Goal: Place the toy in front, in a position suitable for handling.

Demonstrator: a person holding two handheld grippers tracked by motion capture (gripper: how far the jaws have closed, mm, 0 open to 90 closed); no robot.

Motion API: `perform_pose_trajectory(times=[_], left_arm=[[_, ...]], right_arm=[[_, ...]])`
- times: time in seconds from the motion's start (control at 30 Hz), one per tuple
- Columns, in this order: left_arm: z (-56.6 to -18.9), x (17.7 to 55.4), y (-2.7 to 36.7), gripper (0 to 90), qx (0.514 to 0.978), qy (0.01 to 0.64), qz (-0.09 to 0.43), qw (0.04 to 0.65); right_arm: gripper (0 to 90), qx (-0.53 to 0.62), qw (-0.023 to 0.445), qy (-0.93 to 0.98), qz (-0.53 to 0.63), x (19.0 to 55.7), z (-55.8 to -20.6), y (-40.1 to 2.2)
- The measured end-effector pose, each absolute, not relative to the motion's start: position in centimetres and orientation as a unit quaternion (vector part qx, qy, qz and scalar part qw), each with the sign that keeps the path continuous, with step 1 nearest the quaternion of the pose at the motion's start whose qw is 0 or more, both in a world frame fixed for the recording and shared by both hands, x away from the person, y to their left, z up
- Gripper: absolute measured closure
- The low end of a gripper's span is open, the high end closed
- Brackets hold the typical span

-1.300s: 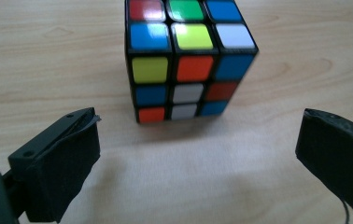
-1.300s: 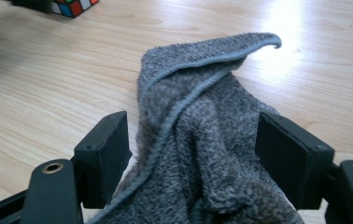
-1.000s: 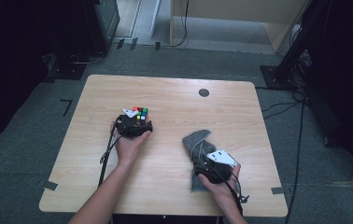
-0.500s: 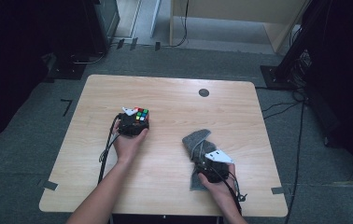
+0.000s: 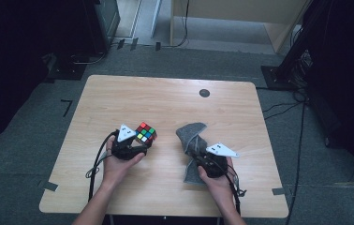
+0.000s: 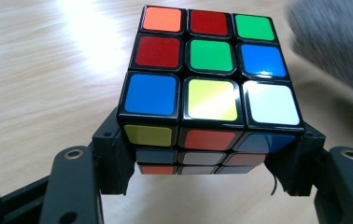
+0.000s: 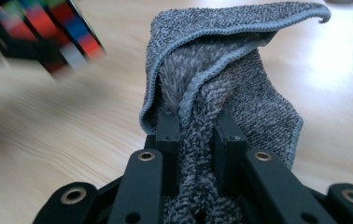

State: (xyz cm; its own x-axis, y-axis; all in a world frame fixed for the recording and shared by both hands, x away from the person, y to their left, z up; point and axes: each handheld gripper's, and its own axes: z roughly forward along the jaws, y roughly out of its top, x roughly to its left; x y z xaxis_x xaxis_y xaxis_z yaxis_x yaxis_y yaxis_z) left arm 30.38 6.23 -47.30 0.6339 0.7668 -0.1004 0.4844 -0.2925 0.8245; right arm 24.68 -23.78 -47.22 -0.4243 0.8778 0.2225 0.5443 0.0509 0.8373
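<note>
Both tools grip: my left tool [image 6: 207,186] clamps the puzzle cube [image 6: 207,84], raised off the table [image 5: 165,98] near its middle; my right tool [image 7: 197,140], jaws just closed, pinches the grey cloth [image 7: 221,70] toward the near right corner.

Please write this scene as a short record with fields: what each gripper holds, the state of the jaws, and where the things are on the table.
left gripper: shut on the puzzle cube, jaws pressing on its two sides
cube: scrambled colours, held above the wooden table, left of the cloth
right gripper: shut on the grey cloth, a bunched fold pinched between the jaws
cloth: upper part lifted and folded over, lower end on the table by the hand
black disc: lies alone at the far side of the table
</note>
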Motion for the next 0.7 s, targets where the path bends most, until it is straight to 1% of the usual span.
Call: perform_pose_trajectory(times=[0.1, 0.23, 0.37, 0.43, 0.53, 0.63, 0.7], left_arm=[[-47.4, 28.8, 5.9, 34.4, 0.797, 0.361, 0.158, 0.457], [-47.4, 27.5, 6.0, 34.4, 0.814, 0.317, 0.15, 0.463], [-47.6, 27.3, 5.5, 34.5, 0.824, 0.307, 0.148, 0.452], [-48.2, 26.9, 4.4, 34.5, 0.835, 0.298, 0.149, 0.437], [-48.7, 26.4, 3.1, 34.4, 0.851, 0.275, 0.137, 0.425], [-48.7, 25.8, 2.2, 34.5, 0.859, 0.257, 0.141, 0.42], [-48.4, 25.3, 1.7, 34.5, 0.861, 0.245, 0.144, 0.421]], right_arm=[[76.5, 0.488, 0.174, 0.701, 0.489, 24.3, -46.2, -22.7], [76.4, 0.452, 0.194, 0.728, 0.478, 23.7, -46.3, -21.8], [75.6, 0.448, 0.177, 0.721, 0.498, 23.4, -46.5, -21.8], [75.4, 0.438, 0.185, 0.721, 0.504, 23.3, -46.4, -21.4], [74.7, 0.421, 0.195, 0.721, 0.515, 22.8, -45.8, -20.7], [74.7, 0.4, 0.182, 0.718, 0.54, 22.3, -45.0, -20.5], [74.7, 0.386, 0.159, 0.727, 0.545, 22.0, -44.5, -20.0]])
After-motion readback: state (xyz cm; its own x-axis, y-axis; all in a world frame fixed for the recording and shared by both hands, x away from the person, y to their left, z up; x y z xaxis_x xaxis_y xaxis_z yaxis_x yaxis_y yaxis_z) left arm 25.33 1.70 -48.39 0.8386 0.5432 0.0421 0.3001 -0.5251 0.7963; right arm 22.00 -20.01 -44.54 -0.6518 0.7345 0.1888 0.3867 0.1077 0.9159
